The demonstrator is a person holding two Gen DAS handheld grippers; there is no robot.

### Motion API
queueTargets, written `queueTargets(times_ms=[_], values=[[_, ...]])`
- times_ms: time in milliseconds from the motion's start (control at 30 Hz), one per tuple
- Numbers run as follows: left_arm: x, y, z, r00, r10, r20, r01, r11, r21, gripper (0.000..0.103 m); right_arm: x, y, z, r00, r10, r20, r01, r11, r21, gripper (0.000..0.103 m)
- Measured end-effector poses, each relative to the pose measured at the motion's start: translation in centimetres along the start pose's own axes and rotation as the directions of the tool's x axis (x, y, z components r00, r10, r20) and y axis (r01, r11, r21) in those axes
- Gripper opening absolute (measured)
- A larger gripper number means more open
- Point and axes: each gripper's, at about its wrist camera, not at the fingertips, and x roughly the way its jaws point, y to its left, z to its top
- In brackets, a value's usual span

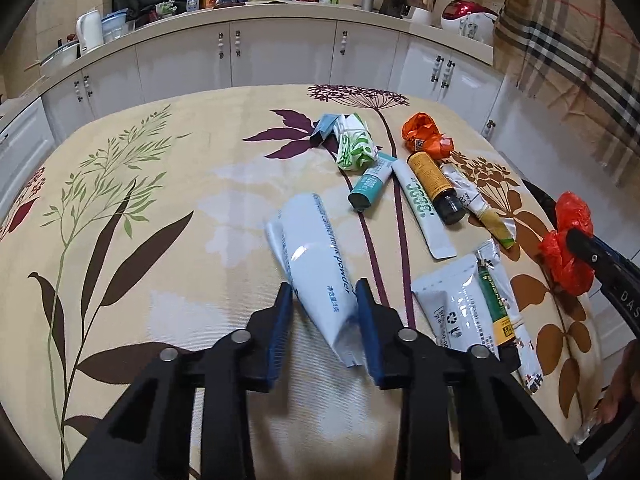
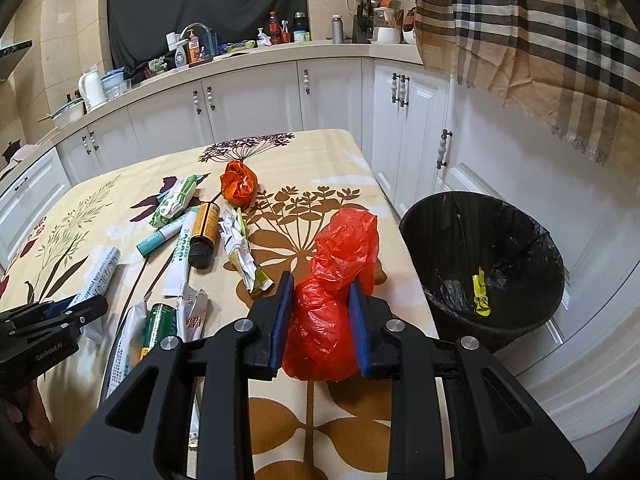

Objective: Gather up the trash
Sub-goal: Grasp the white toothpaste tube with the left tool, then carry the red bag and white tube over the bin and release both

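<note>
My left gripper is shut on a white milk powder pouch, lifted slightly over the floral tablecloth. My right gripper is shut on a crumpled red plastic bag, held above the table near its right edge; the bag also shows in the left wrist view. A black lined trash bin stands on the floor right of the table, with a yellow wrapper inside. The left gripper also shows in the right wrist view.
Several pieces of trash lie on the table: an orange bag, a brown bottle, a teal tube, a white tube, green-white wrappers, and pouches. White cabinets and a plaid cloth surround.
</note>
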Motion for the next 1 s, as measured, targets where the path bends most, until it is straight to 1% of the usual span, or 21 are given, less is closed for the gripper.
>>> queueTargets(times_ms=[67, 200, 267, 367, 467, 567, 733, 867, 1000], values=[[0.0, 0.1, 0.0, 1.0, -0.009, 0.007, 0.009, 1.0, 0.004, 0.028, 0.0, 0.0, 0.0, 1.0, 0.001, -0.001, -0.001, 1.0, -0.001, 0.026], [-0.3, 0.1, 0.0, 0.999, 0.02, 0.029, -0.021, 0.999, 0.037, 0.024, 0.0, 0.0, 0.0, 1.0, 0.002, -0.001, -0.002, 1.0, -0.001, 0.026], [-0.5, 0.2, 0.1, 0.999, 0.027, 0.044, -0.029, 0.999, 0.037, 0.024, 0.0, 0.0, 0.1, 1.0, 0.0, 0.001, 0.0, 1.0, -0.001, 0.026], [-1.1, 0.4, 0.5, 0.996, 0.046, 0.082, -0.049, 0.998, 0.036, 0.023, 0.0, 0.0, -0.1, 1.0, 0.002, 0.005, -0.002, 1.0, -0.001, 0.026], [-2.0, 0.0, 1.1, 0.988, 0.07, 0.137, -0.078, 0.996, 0.053, 0.023, -0.1, 0.0, -0.2, 1.0, -0.001, 0.016, 0.001, 1.0, -0.001, 0.026], [-2.6, -0.8, 1.6, 0.982, 0.065, 0.175, -0.079, 0.994, 0.075, 0.023, -0.5, -0.2, 0.0, 0.999, -0.01, 0.034, 0.01, 1.0, 0.0, 0.026], [-2.6, -3.1, 3.0, 0.978, 0.011, 0.207, -0.038, 0.991, 0.129, 0.023, -1.2, -1.4, 1.0, 0.997, -0.041, 0.061, 0.04, 0.999, 0.012, 0.026], [-2.4, -5.6, 4.4, 0.97, -0.038, 0.242, -0.006, 0.984, 0.177, 0.023, -1.7, -3.1, 1.8, 0.992, -0.087, 0.089, 0.085, 0.996, 0.024, 0.026], [-1.9, -8.6, 6.4, 0.959, -0.101, 0.264, 0.043, 0.975, 0.217, 0.023, -1.6, -5.2, 2.7, 0.985, -0.14, 0.106, 0.136, 0.99, 0.042, 0.026]])
